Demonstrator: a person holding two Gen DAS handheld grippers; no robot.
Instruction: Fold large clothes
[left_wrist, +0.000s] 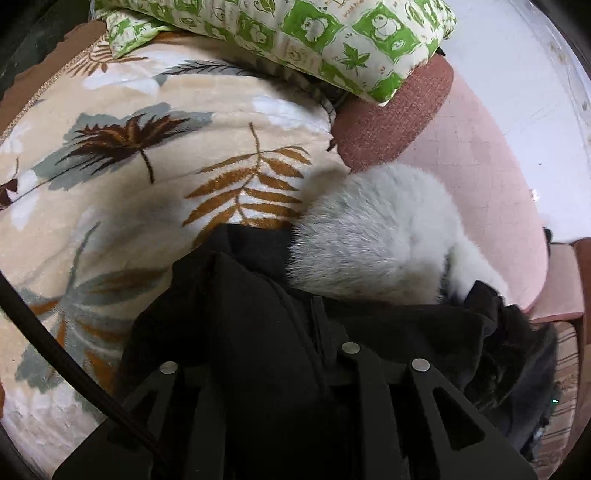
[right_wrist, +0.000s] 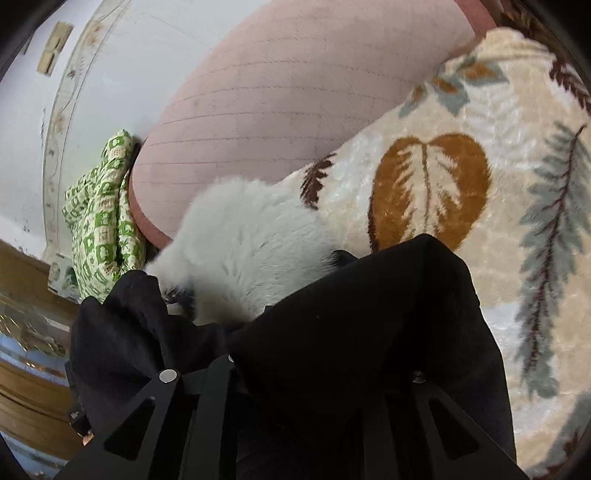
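A black garment (left_wrist: 243, 317) with a white fur trim (left_wrist: 373, 236) hangs bunched over a cream leaf-print blanket (left_wrist: 147, 177). My left gripper (left_wrist: 295, 369) is shut on the black cloth, which drapes over and hides its fingertips. In the right wrist view the same black garment (right_wrist: 369, 314) and its fur trim (right_wrist: 243, 243) cover my right gripper (right_wrist: 295, 376), which is shut on the cloth with its tips hidden. The blanket (right_wrist: 443, 184) lies beyond it.
A green-and-white patterned pillow (left_wrist: 314, 33) lies at the head of the bed, also shown in the right wrist view (right_wrist: 103, 218). A pink mattress (left_wrist: 480, 166) runs beside the blanket. A white wall (right_wrist: 110, 74) stands behind. A wooden frame (right_wrist: 26, 398) is at lower left.
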